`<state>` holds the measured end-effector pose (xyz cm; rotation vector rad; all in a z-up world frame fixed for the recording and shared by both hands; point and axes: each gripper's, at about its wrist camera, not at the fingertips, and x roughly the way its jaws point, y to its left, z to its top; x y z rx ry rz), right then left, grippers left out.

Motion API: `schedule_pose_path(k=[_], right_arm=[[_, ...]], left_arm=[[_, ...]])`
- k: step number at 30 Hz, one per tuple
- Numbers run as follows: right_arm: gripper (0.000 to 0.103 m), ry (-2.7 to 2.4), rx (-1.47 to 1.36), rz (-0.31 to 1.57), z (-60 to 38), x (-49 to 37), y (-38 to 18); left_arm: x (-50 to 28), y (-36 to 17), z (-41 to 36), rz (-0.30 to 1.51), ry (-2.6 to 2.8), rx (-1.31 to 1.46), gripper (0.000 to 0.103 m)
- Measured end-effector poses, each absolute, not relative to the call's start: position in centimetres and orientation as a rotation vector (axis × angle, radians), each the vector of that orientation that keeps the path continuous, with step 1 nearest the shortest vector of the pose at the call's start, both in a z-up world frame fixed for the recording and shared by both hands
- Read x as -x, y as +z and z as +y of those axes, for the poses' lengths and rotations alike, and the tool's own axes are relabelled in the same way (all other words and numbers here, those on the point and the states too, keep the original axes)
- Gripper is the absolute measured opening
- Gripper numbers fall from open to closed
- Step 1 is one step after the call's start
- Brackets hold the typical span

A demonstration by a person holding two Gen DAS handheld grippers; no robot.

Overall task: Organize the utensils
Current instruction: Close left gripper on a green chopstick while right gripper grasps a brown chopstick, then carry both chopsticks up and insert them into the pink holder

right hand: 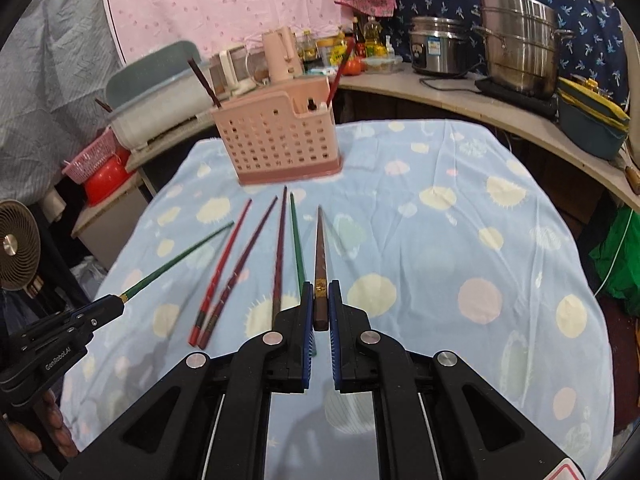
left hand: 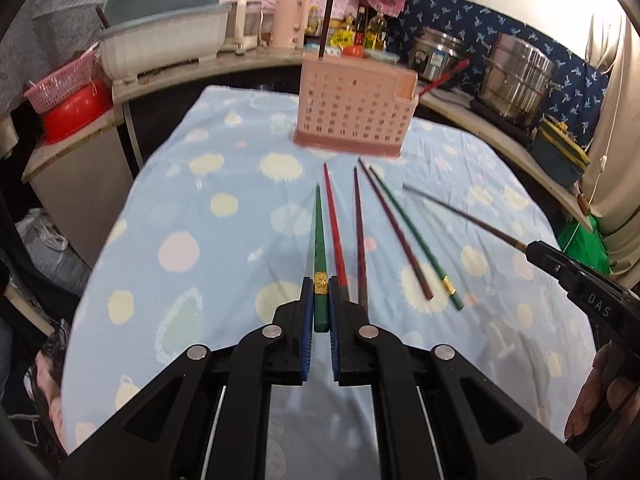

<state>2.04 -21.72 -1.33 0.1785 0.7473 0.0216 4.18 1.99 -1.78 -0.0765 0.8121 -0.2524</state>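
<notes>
My left gripper [left hand: 320, 300] is shut on a green chopstick [left hand: 319, 236] and holds it above the cloth, tip toward the pink utensil holder [left hand: 354, 110]. My right gripper [right hand: 320, 302] is shut on a brown chopstick [right hand: 320, 256], also lifted and pointing at the holder [right hand: 280, 140]. Several loose chopsticks lie on the cloth in front of the holder: a red one [left hand: 334, 224], dark red ones [left hand: 394, 228] and a green one [left hand: 416, 240]. The holder has a dark chopstick [left hand: 326, 26] and a red one [left hand: 444, 76] standing in it.
The table has a light blue spotted cloth [left hand: 200, 208]. Behind it a counter carries a white tub [left hand: 160, 44], a pink kettle [left hand: 290, 22], bottles, a rice cooker [left hand: 436, 54] and a steel pot [left hand: 516, 80]. A fan [right hand: 16, 248] stands at the left.
</notes>
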Motion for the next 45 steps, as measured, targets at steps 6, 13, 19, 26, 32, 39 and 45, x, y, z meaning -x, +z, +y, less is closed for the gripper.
schedule_pose_path(k=[6,13,19,26,32,39,45], right_arm=[[0.007,0.036,-0.179,0.66,-21.9,-2.0,3.1],[0.007,0.042,-0.176,0.576,-22.1,-2.9,7.2],[0.007,0.042,-0.173,0.529,-22.4,-4.2,9.5],[0.007,0.045,-0.179,0.497,-23.1,-5.8,11.6],[0.007,0.052,-0.171,0.456,-23.7,-8.2,14.2],[0.007,0.047,-0.165,0.399,-24.2,-13.4,17.9],[0.007,0.027,-0.14,0.337,-23.9,-17.5,20.7]], left_arm=[[-4.4,3.0,2.1,0.716,-0.264,0.079,0.007],[-5.6,7.8,1.6,0.636,-0.271,0.069,0.007],[-7.0,11.0,0.8,0.587,-0.276,0.057,0.007],[-9.3,13.2,-0.3,0.564,-0.289,0.04,0.007],[-12.2,15.3,-1.0,0.54,-0.299,0.039,0.007],[-16.7,18.8,-2.0,0.473,-0.279,0.022,0.007],[-20.9,21.3,-2.8,0.423,-0.259,0.011,0.007]])
